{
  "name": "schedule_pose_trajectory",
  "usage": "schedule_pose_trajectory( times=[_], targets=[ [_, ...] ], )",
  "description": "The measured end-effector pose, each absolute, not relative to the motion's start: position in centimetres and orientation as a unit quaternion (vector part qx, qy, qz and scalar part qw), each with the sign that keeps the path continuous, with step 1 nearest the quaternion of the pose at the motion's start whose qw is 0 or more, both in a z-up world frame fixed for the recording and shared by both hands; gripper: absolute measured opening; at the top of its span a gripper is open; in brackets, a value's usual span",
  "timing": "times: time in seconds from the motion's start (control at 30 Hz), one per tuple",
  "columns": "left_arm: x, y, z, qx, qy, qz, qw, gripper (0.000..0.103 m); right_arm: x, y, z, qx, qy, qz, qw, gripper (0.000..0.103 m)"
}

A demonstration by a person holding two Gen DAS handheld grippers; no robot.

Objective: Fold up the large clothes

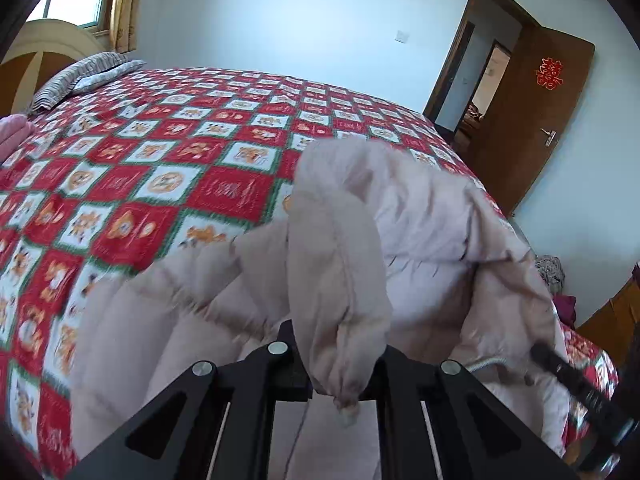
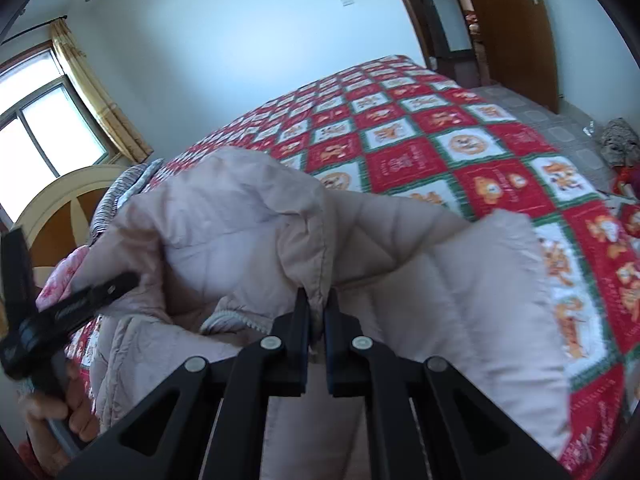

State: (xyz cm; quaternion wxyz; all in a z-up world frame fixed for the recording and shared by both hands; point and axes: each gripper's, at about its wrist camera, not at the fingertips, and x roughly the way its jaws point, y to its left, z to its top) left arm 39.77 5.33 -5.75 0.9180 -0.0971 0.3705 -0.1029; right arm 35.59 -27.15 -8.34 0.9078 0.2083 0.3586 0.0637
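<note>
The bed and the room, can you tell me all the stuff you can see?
Padded jacket: one, pale beige, lifted off the near bed edge.
Bedspread: one, red, white and green checks, covering the bed.
Pillow: one, grey striped, at the headboard.
Headboard: one, cream and brown.
Curtain: one, yellow, beside the window.
Door: one, brown, standing open.
Left gripper: black, shut on the jacket.
Right gripper: black, shut on the jacket.
Hand: one, holding the left gripper's handle.
</note>
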Motion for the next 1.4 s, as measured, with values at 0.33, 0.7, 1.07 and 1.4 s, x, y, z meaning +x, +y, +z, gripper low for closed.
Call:
schedule_pose_trajectory(
  times=[0.33,0.7,1.07,1.4],
  targets=[
    [44.3,9.2,-14.3,-0.237,0.435,-0.077,0.865,0.016,37.5,-28.0,-13.9,0.234,0.394,0.026,0.888,0.006],
    [44.0,8.6,-14.3,-0.259,0.412,-0.040,0.873,0.020,34.4,-29.4,-5.5,0.190,0.285,-0.008,0.939,0.061],
    [39.9,6.8,-12.5,-0.278,0.352,0.041,0.893,0.046,36.0,-26.2,-5.8,0.226,0.339,0.020,0.913,0.061],
    [43.0,6.4,-12.4,-0.214,0.386,0.048,0.896,0.056,39.7,-25.0,-12.2,0.162,0.350,-0.046,0.922,0.055]
  ],
)
